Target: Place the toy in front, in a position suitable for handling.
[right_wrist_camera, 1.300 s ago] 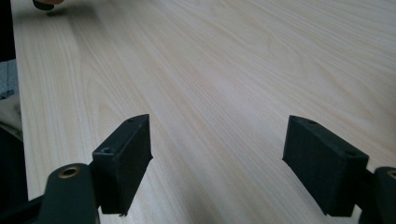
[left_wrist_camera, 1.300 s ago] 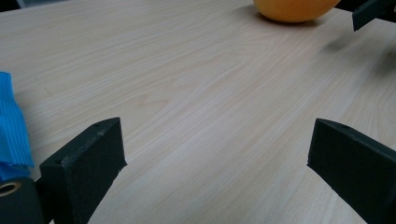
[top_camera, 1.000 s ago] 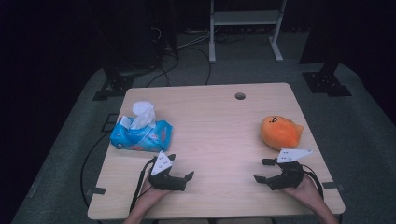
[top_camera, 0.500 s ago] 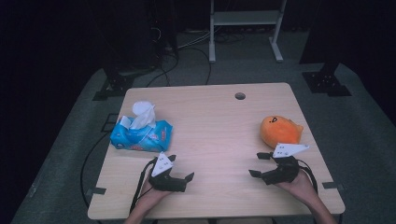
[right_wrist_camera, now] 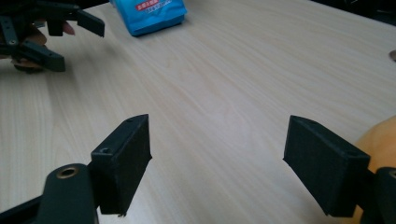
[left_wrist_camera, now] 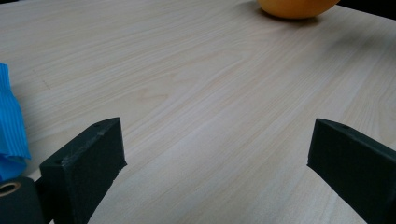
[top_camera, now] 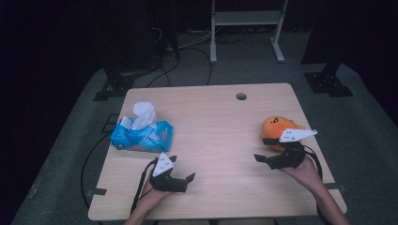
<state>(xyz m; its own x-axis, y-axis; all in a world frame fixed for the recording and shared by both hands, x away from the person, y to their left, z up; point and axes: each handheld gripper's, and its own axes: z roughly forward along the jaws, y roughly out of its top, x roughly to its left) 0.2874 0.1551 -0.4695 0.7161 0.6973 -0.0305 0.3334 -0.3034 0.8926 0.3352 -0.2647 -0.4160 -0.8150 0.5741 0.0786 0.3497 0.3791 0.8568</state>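
An orange plush toy (top_camera: 274,125) lies near the table's right edge. My right gripper (top_camera: 262,149) is open just in front of it and to its left, with nothing between the jaws. In the right gripper view the toy (right_wrist_camera: 380,140) sits just past the right jaw of that gripper (right_wrist_camera: 219,158). A blue tissue pack (top_camera: 141,136) with a white tissue sticking up lies at the left. My left gripper (top_camera: 183,168) rests open near the front edge, right of the pack, and holds nothing. In the left gripper view the gripper (left_wrist_camera: 217,154) frames bare wood, with the toy (left_wrist_camera: 296,7) far ahead.
The wooden table (top_camera: 211,122) has a round cable hole (top_camera: 241,96) at the back. Cables and black stand feet lie on the grey floor behind it. A white shelf frame (top_camera: 246,18) stands farther back. In the right gripper view the tissue pack (right_wrist_camera: 152,14) lies beyond my left gripper (right_wrist_camera: 46,32).
My right gripper has moved forward, up against the near side of the orange toy. The left gripper and the tissue pack have stayed put.
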